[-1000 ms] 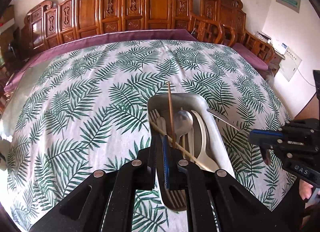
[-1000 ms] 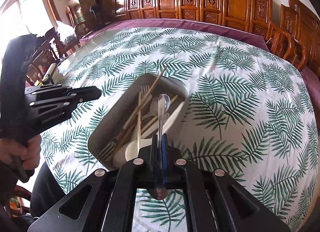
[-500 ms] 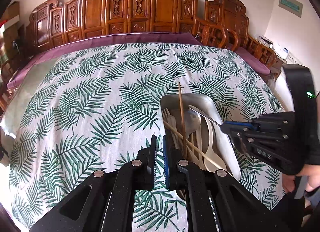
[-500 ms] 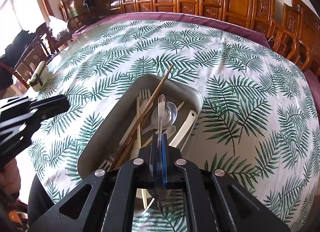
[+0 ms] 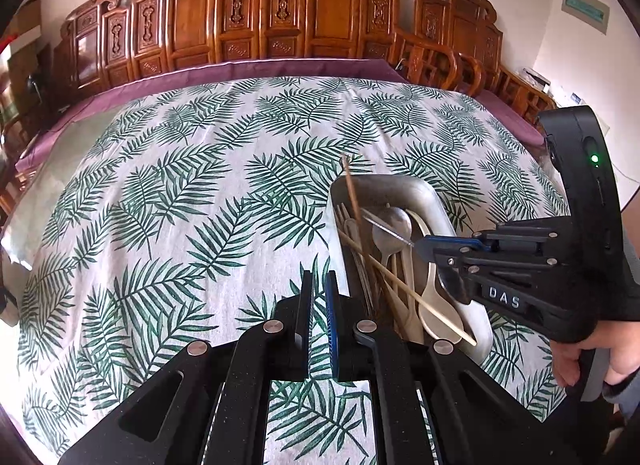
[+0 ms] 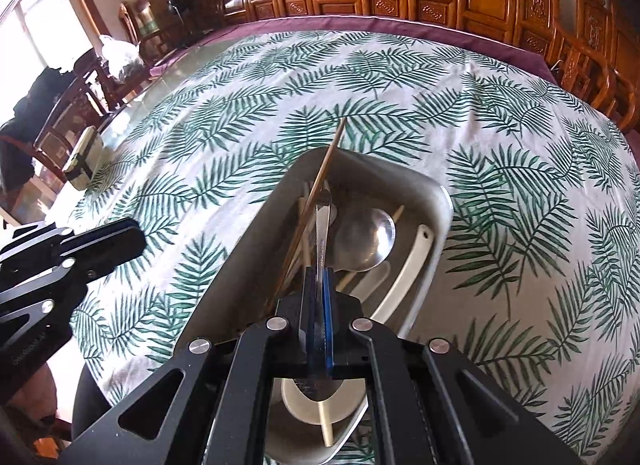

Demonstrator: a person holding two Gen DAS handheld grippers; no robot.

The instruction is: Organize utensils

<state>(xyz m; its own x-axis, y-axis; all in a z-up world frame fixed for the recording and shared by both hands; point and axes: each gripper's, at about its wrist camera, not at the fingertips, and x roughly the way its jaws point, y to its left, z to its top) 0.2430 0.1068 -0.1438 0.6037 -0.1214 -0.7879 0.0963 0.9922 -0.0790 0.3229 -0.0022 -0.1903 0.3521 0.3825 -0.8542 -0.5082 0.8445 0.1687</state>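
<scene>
A grey metal tray [image 5: 400, 187] [image 6: 424, 201] on the leaf-print tablecloth holds chopsticks [image 5: 354, 193] [image 6: 320, 181], a fork [image 5: 342, 213], a steel spoon [image 5: 394, 223] [image 6: 366, 239] and white plastic spoons [image 5: 434, 305] [image 6: 404, 281]. My right gripper [image 6: 319, 297] is shut on a steel utensil [image 6: 322, 225] [image 5: 386, 227] and holds it over the tray; it also shows in the left wrist view [image 5: 444, 247]. My left gripper [image 5: 316, 301] is nearly shut and empty, over the cloth just left of the tray; it also shows in the right wrist view [image 6: 120, 241].
Carved wooden chairs [image 5: 280, 13] line the table's far edge. A small box [image 6: 82, 163] lies at the table's left edge in the right wrist view. The cloth [image 5: 160, 205] stretches left of the tray.
My right gripper has moved in over the tray with its steel utensil. My left gripper has shifted left off the tray onto the cloth.
</scene>
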